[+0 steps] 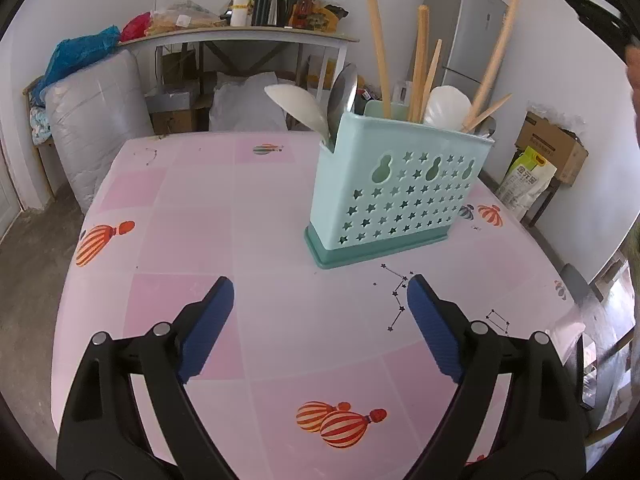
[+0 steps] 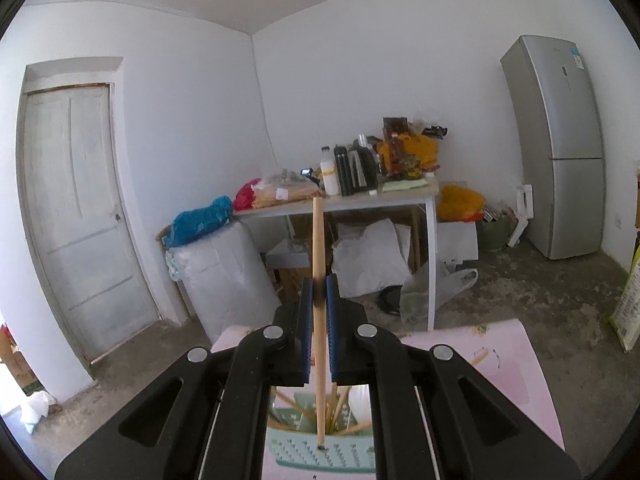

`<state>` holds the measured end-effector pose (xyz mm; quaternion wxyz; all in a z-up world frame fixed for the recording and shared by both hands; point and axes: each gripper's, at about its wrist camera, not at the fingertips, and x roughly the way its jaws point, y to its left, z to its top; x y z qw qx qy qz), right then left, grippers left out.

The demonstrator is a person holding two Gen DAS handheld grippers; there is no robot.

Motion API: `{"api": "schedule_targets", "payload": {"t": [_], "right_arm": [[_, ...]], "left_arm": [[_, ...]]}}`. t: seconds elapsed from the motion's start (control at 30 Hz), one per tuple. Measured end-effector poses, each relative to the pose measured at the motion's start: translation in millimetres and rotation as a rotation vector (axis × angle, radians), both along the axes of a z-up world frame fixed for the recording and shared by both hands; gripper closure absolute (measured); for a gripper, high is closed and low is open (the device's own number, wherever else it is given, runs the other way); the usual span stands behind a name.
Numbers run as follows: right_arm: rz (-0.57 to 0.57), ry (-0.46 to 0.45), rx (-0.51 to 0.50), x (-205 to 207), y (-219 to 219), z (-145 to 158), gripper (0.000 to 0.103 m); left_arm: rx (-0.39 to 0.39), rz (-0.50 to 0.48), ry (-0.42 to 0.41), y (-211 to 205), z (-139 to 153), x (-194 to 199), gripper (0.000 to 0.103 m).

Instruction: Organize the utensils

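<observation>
Right tool clamped on a long wooden stick standing with its lower end inside the mint utensil holder on the pink tabletop, left tool spread wide, gripping nothing, near the holder.

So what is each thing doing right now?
Left tool: open, empty, above the table.
Right tool: shut on the wooden stick.
Wooden stick: upright, lower end in the holder.
Holder: standing on the table, holding spoons and sticks.
Fridge: doors closed.
</observation>
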<state>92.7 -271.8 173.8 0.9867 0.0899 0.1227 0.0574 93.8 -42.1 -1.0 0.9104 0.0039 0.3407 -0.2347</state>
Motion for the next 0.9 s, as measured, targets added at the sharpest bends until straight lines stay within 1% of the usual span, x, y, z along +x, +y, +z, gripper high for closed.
{"api": "schedule_targets", "payload": {"t": [0.17, 0.3, 0.5, 0.63, 0.67, 0.73, 0.8, 0.9], "right_arm": [[0.01, -0.035, 0.009, 18.5, -0.6, 7.2, 0.096], [0.016, -0.025, 0.013, 33.6, 1.0, -3.0, 0.096], [0.019, 0.014, 0.037, 42.8, -3.3, -48.3, 0.096], [0.006, 0.144, 0.028, 46.8, -8.7, -81.8, 0.095], [-0.002, 0.155, 0.025, 45.3, -9.8, -84.2, 0.093], [-0.016, 0.158, 0.03, 35.8, -15.4, -85.7, 0.073], [-0.025, 0.136, 0.044, 22.7, -21.4, -82.1, 0.068], [-0.043, 0.104, 0.059, -3.4, -30.4, -76.3, 0.064]], "left_arm": [[0.008, 0.004, -0.001, -0.8, -0.8, -0.1, 0.016], [0.007, 0.007, 0.01, -1.2, -3.3, 3.2, 0.016], [0.007, 0.007, 0.011, -2.4, -2.2, 5.6, 0.016], [0.01, 0.002, 0.003, -3.4, -0.6, 5.2, 0.016], [0.009, 0.002, 0.001, -3.7, 0.1, 5.0, 0.016], [0.008, 0.001, -0.001, -4.7, 1.4, 5.2, 0.016], [0.007, -0.001, -0.003, -6.1, 2.0, 4.7, 0.016], [0.005, -0.004, -0.007, -8.0, 3.6, 2.6, 0.016]]}}
